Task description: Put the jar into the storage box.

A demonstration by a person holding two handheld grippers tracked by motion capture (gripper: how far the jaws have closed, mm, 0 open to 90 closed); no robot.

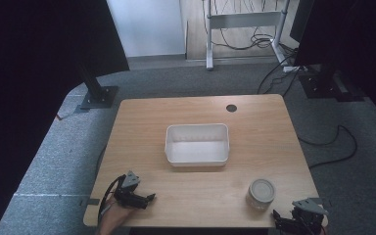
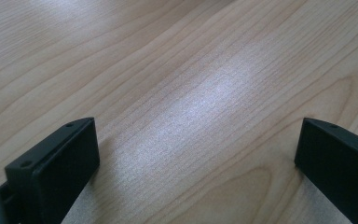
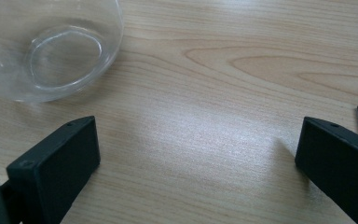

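Note:
A white rectangular plastic bin [image 1: 197, 144] stands empty at the middle of the wooden table [image 1: 254, 122]. A clear glass jar [image 1: 261, 193] stands near the front right; its rounded glass base [image 3: 51, 49] appears at the upper left of the right gripper view. My left gripper [image 1: 147, 199] rests at the front left corner, open, with bare wood between its jaws [image 2: 198, 154]. At the front right corner my right gripper [image 1: 280, 218] is open too, just right of the jar, nothing between its jaws [image 3: 198, 154].
A round cable hole [image 1: 231, 107] sits near the table's far edge. Grey carpet surrounds the table, with black stand bases [image 1: 99, 96] at the far left and far right, loose cables [image 1: 333, 147] on the right, and a white desk frame [image 1: 245, 22] behind.

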